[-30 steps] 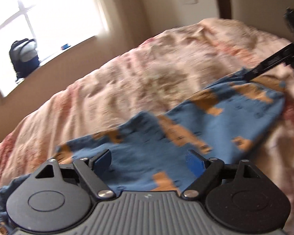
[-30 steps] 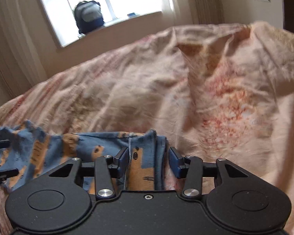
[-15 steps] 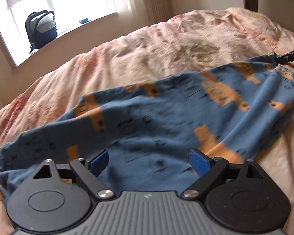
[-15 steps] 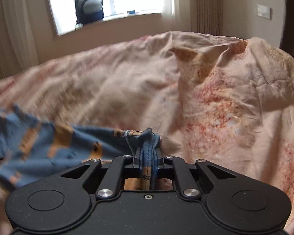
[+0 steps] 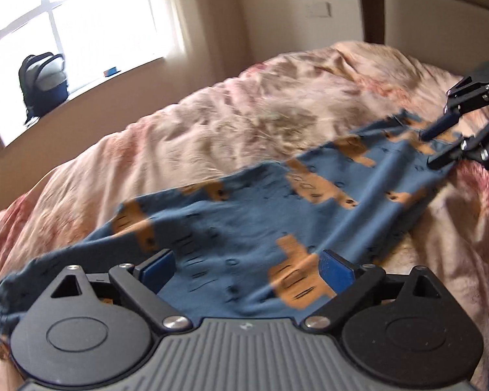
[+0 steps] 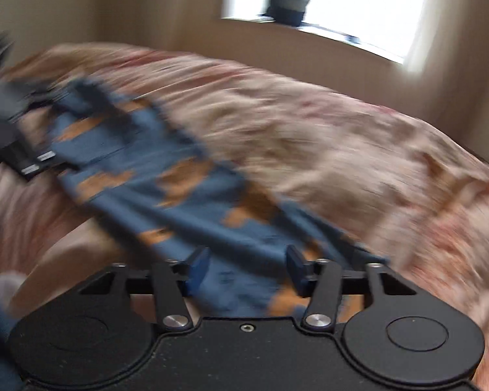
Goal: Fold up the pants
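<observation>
The blue pants (image 5: 260, 215) with orange animal prints lie stretched across the bed, and show blurred in the right wrist view (image 6: 166, 195). My left gripper (image 5: 247, 265) is open, its blue pads either side of the cloth at one end. My right gripper (image 6: 247, 270) is open over the other end of the pants. It also shows in the left wrist view (image 5: 440, 143) at the far right, open by the cloth's far edge. The left gripper appears blurred in the right wrist view (image 6: 19, 150) at the left.
The bed is covered by a rumpled pink floral duvet (image 5: 244, 114). A window with a backpack (image 5: 42, 81) on its sill is behind the bed. A dark bedpost (image 5: 371, 3) and wall stand at the back right.
My right gripper was shut on the pants' bunched edge half a second ago and has opened and swung sideways. The pants now lie flatter and stretched out. My left gripper stays open.
</observation>
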